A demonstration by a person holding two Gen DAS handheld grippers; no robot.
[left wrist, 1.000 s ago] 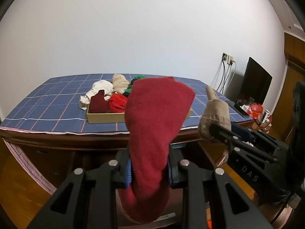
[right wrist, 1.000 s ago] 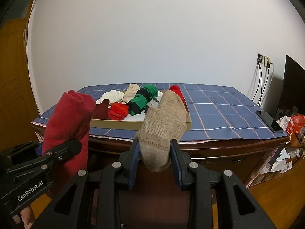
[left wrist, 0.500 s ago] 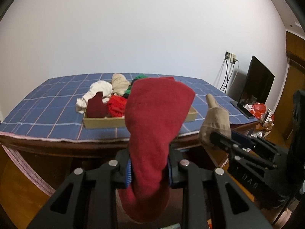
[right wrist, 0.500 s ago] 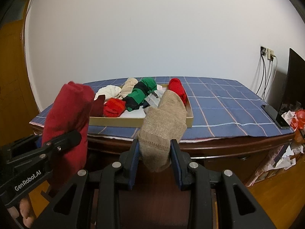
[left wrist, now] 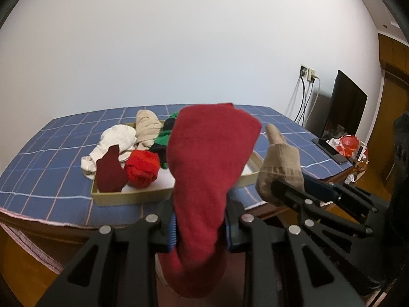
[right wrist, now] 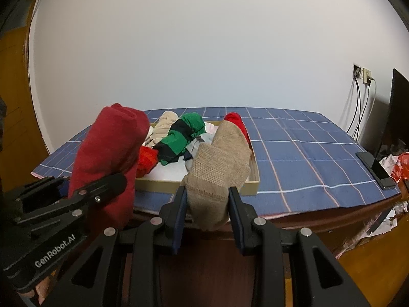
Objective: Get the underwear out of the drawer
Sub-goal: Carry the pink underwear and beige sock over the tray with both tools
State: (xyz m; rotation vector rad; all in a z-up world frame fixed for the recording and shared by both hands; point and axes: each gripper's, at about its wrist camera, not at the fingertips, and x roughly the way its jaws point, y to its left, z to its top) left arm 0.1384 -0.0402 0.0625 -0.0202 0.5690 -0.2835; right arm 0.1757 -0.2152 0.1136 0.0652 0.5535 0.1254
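Observation:
My left gripper (left wrist: 200, 232) is shut on a dark red folded garment (left wrist: 209, 168) that stands up between its pads, in front of the table's near edge. My right gripper (right wrist: 207, 209) is shut on a beige knitted garment (right wrist: 217, 163). In the left wrist view the beige garment (left wrist: 280, 163) shows at the right, and in the right wrist view the dark red garment (right wrist: 110, 148) at the left. On the table a shallow cardboard tray (left wrist: 133, 197) holds white, beige, red, maroon and green-and-black striped pieces (right wrist: 181, 138).
A blue checked cloth (right wrist: 306, 153) covers the wooden table. A black monitor (left wrist: 345, 110) and a phone (right wrist: 375, 168) sit at the table's right end, with cables and a wall socket (left wrist: 308, 73) behind. Red-and-white clutter (left wrist: 347, 143) lies at the far right. Wooden floor lies below.
Both grippers have moved closer to the table, each keeping its garment; the tray and tablecloth look larger and nearer in both views.

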